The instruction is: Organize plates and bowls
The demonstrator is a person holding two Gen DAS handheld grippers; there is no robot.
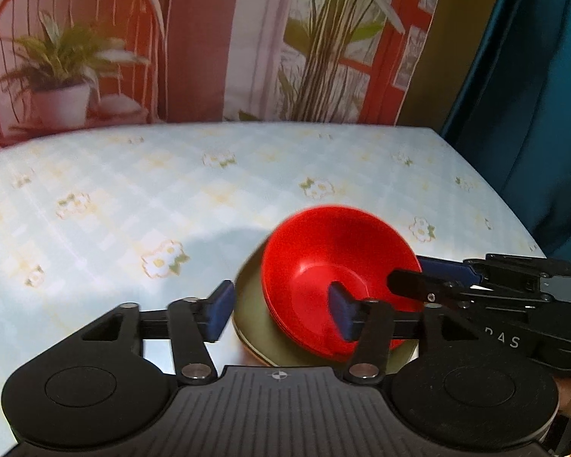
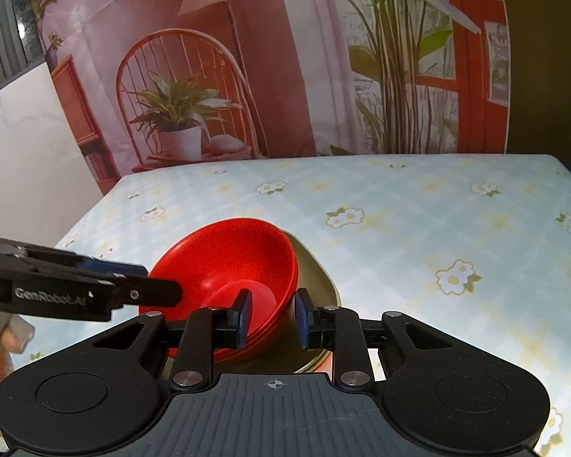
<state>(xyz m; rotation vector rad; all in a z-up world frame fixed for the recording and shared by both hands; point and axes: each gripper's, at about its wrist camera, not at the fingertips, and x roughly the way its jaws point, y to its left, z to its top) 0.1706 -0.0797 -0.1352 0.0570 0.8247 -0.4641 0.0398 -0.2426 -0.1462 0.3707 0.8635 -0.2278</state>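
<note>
A stack of red bowls (image 1: 335, 262) sits on an olive green plate (image 1: 255, 323) near the front of the table; they also show in the right wrist view as bowls (image 2: 232, 262) and plate (image 2: 318, 278). My left gripper (image 1: 281, 310) is open, its jaws straddling the left rim of bowls and plate, one finger (image 1: 340, 314) inside the bowl. My right gripper (image 2: 272, 320) is open around the bowls' right rim, one finger (image 2: 243, 316) inside, one outside. Each gripper shows in the other's view, the right one (image 1: 437, 282) and the left one (image 2: 133, 285).
The table wears a pale blue checked cloth with daisies (image 2: 418, 228). A printed backdrop of a chair, plants and a window (image 2: 247, 76) hangs behind it. A teal curtain (image 1: 533, 95) hangs at the right. A white wall (image 2: 19, 152) stands at the left.
</note>
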